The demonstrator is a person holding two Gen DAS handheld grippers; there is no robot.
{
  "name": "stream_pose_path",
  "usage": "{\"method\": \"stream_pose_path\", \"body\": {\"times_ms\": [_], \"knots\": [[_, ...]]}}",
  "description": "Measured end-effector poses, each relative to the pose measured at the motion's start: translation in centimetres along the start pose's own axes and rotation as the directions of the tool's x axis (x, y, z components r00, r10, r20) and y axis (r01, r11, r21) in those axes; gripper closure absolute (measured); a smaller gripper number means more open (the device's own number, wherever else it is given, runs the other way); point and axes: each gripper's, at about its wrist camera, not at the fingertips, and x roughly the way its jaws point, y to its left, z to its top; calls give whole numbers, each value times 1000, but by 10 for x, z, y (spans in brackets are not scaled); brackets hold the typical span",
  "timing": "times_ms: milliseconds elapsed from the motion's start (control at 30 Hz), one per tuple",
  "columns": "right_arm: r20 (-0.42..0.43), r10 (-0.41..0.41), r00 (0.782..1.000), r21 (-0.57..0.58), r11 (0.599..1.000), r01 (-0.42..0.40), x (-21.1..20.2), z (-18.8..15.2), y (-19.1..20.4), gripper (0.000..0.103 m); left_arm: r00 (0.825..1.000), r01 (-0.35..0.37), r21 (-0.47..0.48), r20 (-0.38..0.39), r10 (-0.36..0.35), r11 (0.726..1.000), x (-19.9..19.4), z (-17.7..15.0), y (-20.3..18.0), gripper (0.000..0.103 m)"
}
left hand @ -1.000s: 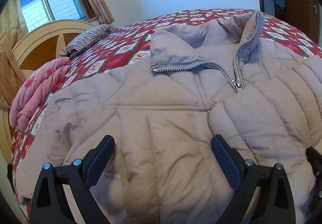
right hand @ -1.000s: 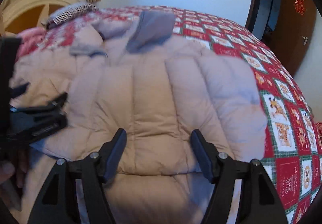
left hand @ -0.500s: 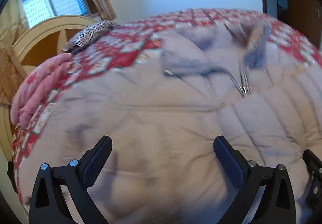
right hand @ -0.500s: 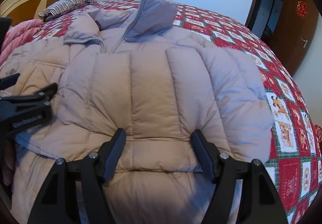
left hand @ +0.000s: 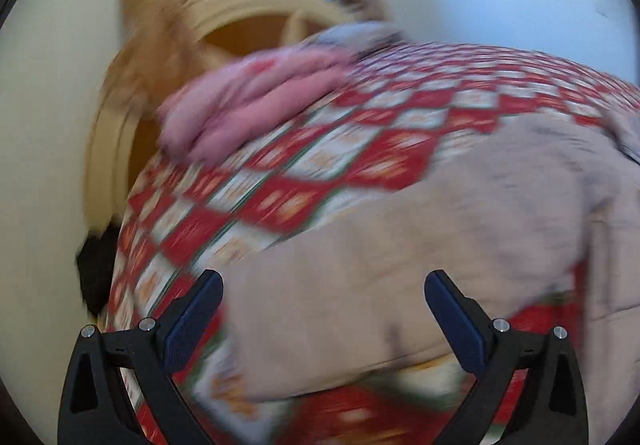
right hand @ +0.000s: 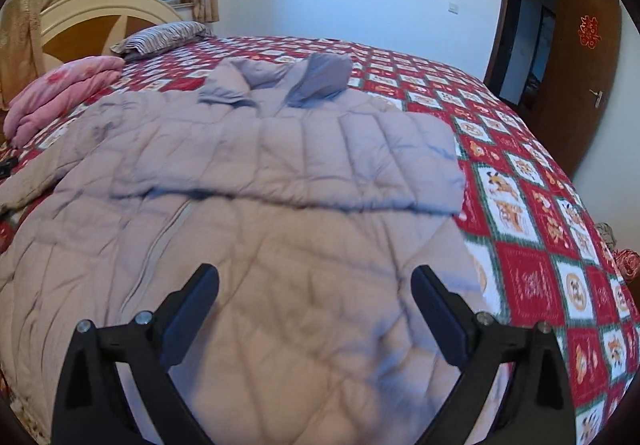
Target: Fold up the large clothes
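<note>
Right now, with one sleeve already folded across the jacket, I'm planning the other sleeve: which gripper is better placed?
Probably the left gripper: it's open over the unfolded sleeve, while the right gripper faces the jacket body.

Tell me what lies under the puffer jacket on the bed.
The puffer jacket lies spread on a red patchwork quilt, which shows around its right side and beyond the collar. One sleeve is folded across the chest. Whatever sits beneath the jacket's body is covered.

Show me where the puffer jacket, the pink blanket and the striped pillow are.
puffer jacket (right hand: 248, 245), right wrist view, on its quilted front.
pink blanket (right hand: 60, 93), right wrist view, on its folded top.
striped pillow (right hand: 164, 35), right wrist view, on its middle.
</note>
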Motion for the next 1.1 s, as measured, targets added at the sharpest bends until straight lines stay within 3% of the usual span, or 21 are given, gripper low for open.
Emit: {"method": "stream_pose_path", "body": {"times_ms": [167, 333, 400, 467, 633, 733, 867, 967, 1100], "knots": [[3, 20, 1000, -8, 1000, -20, -3, -5, 17, 4, 994, -36, -126, -109, 22, 991, 42, -16, 48, 2], [42, 5, 999, -41, 999, -3, -11, -4, 32, 4, 982, 18, -197, -179, -54, 980, 69, -27, 43, 6], [52, -11, 999, -52, 999, 14, -13, -4, 35, 4, 981, 92, -210, -146, -124, 973, 59, -25, 37, 57], [61, -17, 998, -51, 999, 21, -16, -4, 34, 4, 977, 142, -184, -132, -168, 973, 46, -18, 29, 87], [97, -34, 995, -22, 999, 37, -22, -2, 27, 4, 980, 199, -124, 14, -199, 972, -9, 8, 16, 90], [113, -39, 993, 6, 999, 39, -25, -1, 21, 4, 969, 227, -69, 116, -218, 971, -53, 28, 1, 90], [120, -47, 992, 32, 999, 43, -27, -1, 13, 4, 934, 290, 12, 217, -286, 957, -104, 52, -34, 90], [125, -50, 991, 56, 997, 43, -29, -2, 5, 4, 907, 346, 75, 229, -354, 935, -128, 61, -78, 90], [128, -54, 990, 84, 996, 43, -32, -6, -6, 4, 880, 396, 159, 215, -423, 905, -148, 49, -139, 90]]}}
